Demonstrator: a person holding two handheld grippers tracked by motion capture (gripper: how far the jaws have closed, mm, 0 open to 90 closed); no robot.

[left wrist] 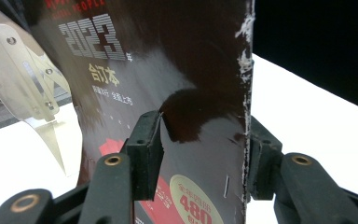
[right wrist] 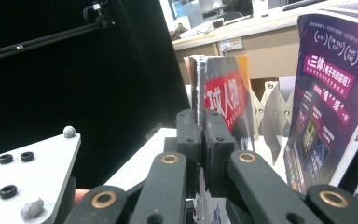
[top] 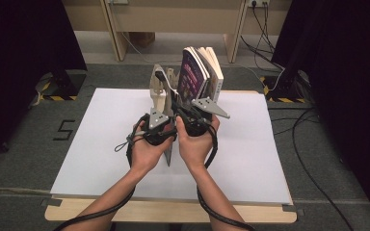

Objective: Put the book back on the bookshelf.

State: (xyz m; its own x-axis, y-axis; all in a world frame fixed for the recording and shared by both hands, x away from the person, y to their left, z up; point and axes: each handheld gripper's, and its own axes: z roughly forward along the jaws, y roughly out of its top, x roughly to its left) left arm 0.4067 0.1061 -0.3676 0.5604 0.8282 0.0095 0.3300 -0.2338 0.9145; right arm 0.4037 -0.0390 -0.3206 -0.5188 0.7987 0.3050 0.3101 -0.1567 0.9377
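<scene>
Magazine (left wrist: 168,93): upright on my table (top: 101,144), beside the books (top: 200,72).
Right gripper (right wrist: 200,135): fingers clenched on its edge.
Left gripper (left wrist: 200,154): fingers straddle it, not pressing.
Handling: I judge it thin, glossy, floppy; take the spine.

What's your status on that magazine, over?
Right gripper clamped on the dark magazine's edge. Left gripper straddles its cover, jaws apart, not pressing. Purple magazine stands in the clear rack alongside, close by.
</scene>
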